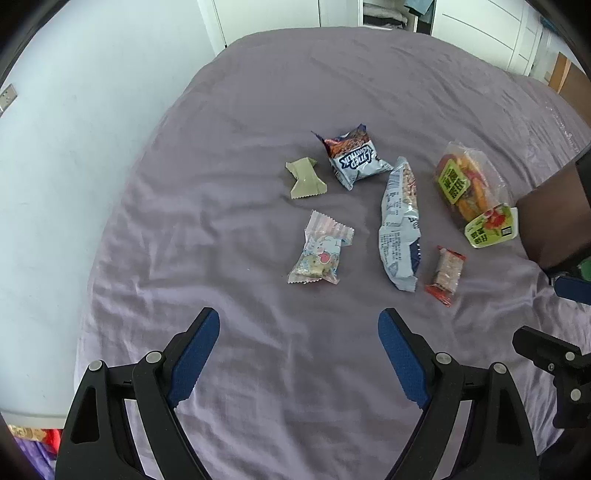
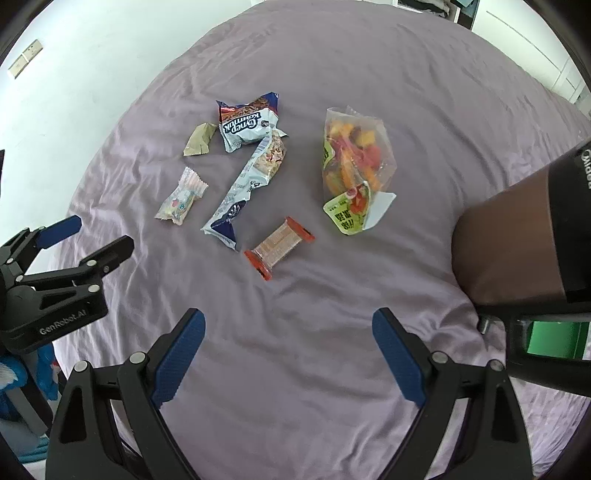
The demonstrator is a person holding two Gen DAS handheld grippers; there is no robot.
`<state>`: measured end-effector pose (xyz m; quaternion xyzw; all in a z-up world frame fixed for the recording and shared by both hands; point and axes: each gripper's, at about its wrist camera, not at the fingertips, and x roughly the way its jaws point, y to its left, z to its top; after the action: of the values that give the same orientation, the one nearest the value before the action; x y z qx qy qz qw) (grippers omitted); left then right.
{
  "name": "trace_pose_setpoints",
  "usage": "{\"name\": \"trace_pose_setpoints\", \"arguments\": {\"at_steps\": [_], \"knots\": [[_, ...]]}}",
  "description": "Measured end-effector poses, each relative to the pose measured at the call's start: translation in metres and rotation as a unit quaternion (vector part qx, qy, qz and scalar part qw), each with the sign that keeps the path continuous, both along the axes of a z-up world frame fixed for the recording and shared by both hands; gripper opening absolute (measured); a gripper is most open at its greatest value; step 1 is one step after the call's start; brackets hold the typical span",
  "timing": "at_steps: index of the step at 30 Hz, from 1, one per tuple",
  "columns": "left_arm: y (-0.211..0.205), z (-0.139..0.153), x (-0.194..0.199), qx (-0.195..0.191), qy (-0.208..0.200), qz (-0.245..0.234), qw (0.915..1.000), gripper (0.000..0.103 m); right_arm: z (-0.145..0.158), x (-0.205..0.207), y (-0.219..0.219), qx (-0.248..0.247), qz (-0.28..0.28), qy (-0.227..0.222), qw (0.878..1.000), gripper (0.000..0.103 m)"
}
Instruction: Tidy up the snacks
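Several snack packets lie scattered on a purple bedsheet [image 1: 258, 92]. A pink striped candy pack [image 1: 319, 251] lies just ahead of my left gripper [image 1: 299, 332], which is open and holds nothing. Beyond it are an olive-green packet [image 1: 304, 179], a blue-white puffed pack [image 1: 354, 158], a long pale-blue bag [image 1: 399, 225], a small red-ended bar [image 1: 445, 275] and a clear bag of dried fruit [image 1: 469, 188]. My right gripper [image 2: 288, 332] is open and empty, with the red-ended bar [image 2: 279, 245] a short way ahead of it and the fruit bag [image 2: 352, 162] farther right.
A person's forearm [image 2: 517, 236] reaches in from the right. The left gripper's black frame [image 2: 55, 273] shows at the left edge of the right wrist view. White walls and cupboard doors [image 1: 480, 26] border the bed; the sheet [image 2: 295, 55] drops off at the left.
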<state>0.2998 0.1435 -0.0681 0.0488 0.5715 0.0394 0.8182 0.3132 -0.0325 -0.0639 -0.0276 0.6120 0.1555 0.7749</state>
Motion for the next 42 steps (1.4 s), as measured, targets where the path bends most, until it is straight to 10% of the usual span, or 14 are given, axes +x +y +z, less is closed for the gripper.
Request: {"name": "trace_pose_setpoints", "arguments": {"at_steps": [42], "knots": [[-0.001, -0.088, 0.092, 0.001, 0.045, -0.059, 0.9973, 0.084, -0.088, 0.05, 0.012, 0.035, -0.141, 0.07, 0.987, 0.095]]}}
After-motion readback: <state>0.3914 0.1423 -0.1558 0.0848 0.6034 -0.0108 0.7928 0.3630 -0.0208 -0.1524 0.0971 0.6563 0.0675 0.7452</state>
